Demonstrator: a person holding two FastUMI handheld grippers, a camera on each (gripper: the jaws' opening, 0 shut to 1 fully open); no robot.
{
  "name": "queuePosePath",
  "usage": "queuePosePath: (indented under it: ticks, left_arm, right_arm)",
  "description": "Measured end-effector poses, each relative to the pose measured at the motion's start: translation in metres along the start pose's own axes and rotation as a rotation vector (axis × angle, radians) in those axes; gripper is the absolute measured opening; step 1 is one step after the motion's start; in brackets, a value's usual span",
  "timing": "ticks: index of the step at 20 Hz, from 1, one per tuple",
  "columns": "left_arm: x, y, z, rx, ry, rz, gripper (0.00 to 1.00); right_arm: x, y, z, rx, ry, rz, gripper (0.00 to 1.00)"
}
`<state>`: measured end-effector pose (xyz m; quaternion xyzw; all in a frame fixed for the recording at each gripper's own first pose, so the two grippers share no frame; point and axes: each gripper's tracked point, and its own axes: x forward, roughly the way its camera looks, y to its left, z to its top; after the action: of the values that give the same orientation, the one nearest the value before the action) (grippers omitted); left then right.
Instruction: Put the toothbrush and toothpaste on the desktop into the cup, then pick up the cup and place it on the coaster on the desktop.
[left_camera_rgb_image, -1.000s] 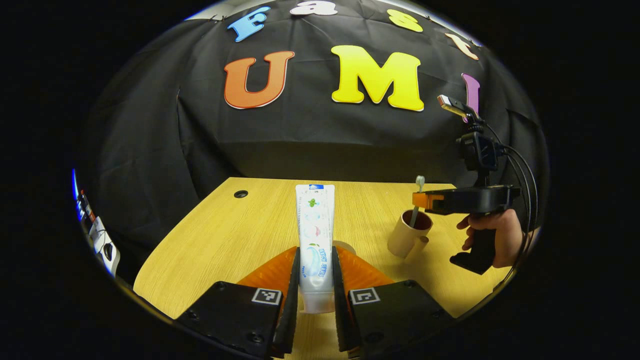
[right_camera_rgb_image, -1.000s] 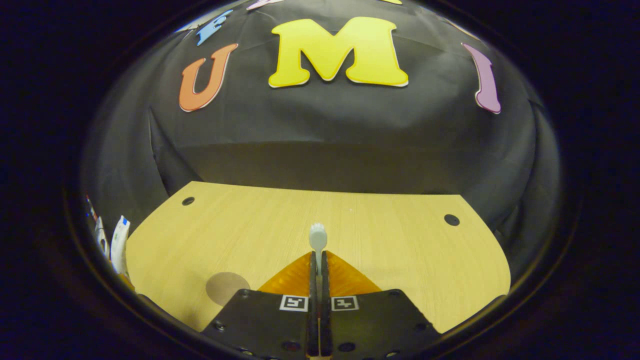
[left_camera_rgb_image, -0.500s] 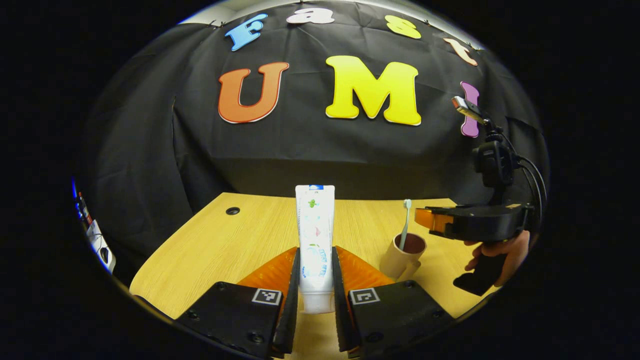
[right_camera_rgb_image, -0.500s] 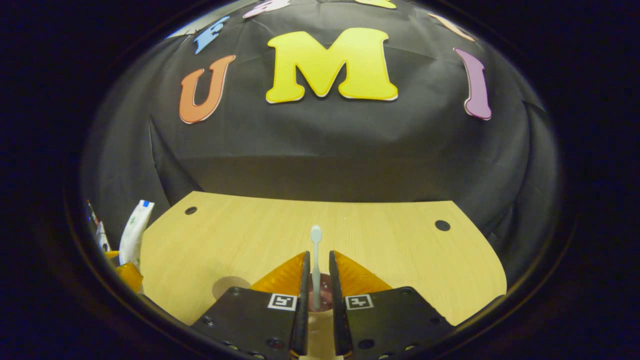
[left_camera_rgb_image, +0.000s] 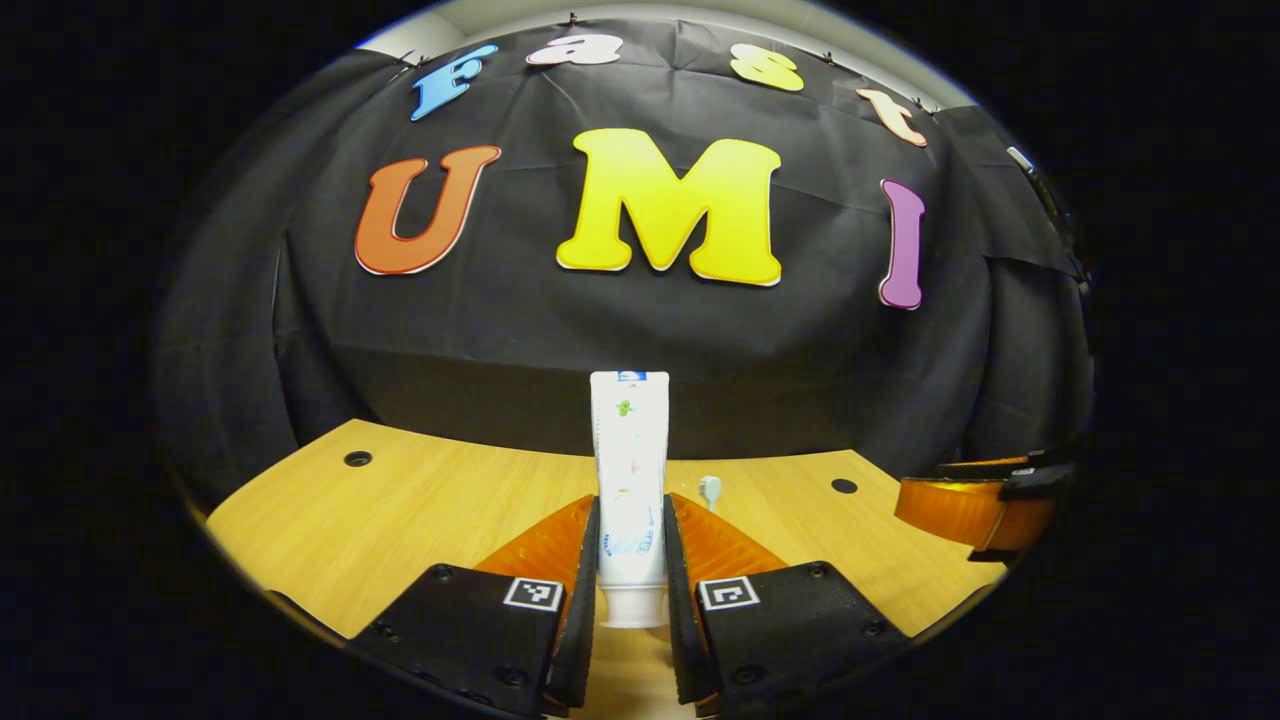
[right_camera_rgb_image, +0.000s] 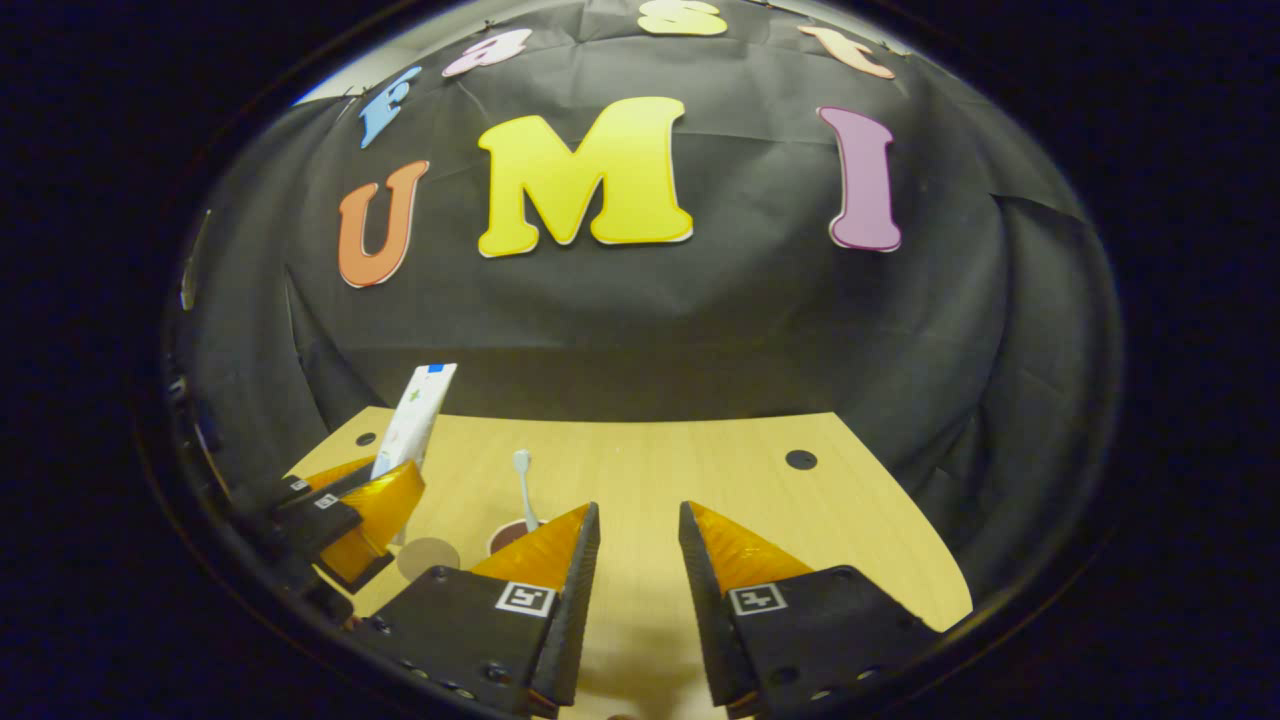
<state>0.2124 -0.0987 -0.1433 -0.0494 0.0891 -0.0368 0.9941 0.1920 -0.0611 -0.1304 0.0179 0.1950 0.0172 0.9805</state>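
Upright between the two orange fingers of the left hand-held gripper (left_camera_rgb_image: 632, 560), the toothpaste (left_camera_rgb_image: 629, 470) stands cap down and flat end up, both fingers pressing its lower half; held that way, the cap can go into the cup first and the tube can lean on the rim afterwards. From the right gripper view the tube tilts slightly and hangs above the table (right_camera_rgb_image: 660, 470), just left of the cup (right_camera_rgb_image: 508, 536), so by my reading the step in hand is carrying it over the cup's mouth. The toothbrush (right_camera_rgb_image: 522, 485) already stands in the cup, head up and leaning a little, which leaves room beside it for the tube. A round brown coaster (right_camera_rgb_image: 428, 557) lies flat just beside the cup on its left, close enough that the last move should be short. The right hand-held gripper (right_camera_rgb_image: 634, 560) hangs over bare wood with its fingers spread well apart and nothing between them, probably kept clear so the left one has room to come in.
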Motion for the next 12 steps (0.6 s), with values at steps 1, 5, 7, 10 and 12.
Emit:
queuePosePath:
  ticks: [1, 5, 7, 10, 12]
  left_arm:
    - [0.007, -0.008, 0.000, 0.005, -0.014, -0.001, 0.35]
    - [0.031, -0.028, 0.005, 0.034, -0.094, 0.004, 0.35]
    - [0.045, -0.034, -0.002, 0.047, -0.117, 0.012, 0.35]
    - [0.058, -0.035, -0.021, 0.077, -0.115, 0.028, 0.36]
    - [0.061, -0.036, -0.035, 0.079, -0.096, 0.030, 0.36]
  right_arm:
    - [-0.002, -0.010, -0.002, 0.010, 0.002, -0.003, 0.49]
    - [-0.004, -0.046, -0.013, 0.025, 0.014, -0.029, 0.55]
    - [-0.003, -0.060, -0.021, 0.022, 0.027, -0.032, 0.53]
    - [-0.005, -0.073, -0.033, 0.009, 0.043, -0.035, 0.53]
    - [-0.005, -0.077, -0.039, 0.024, 0.048, -0.035, 0.56]
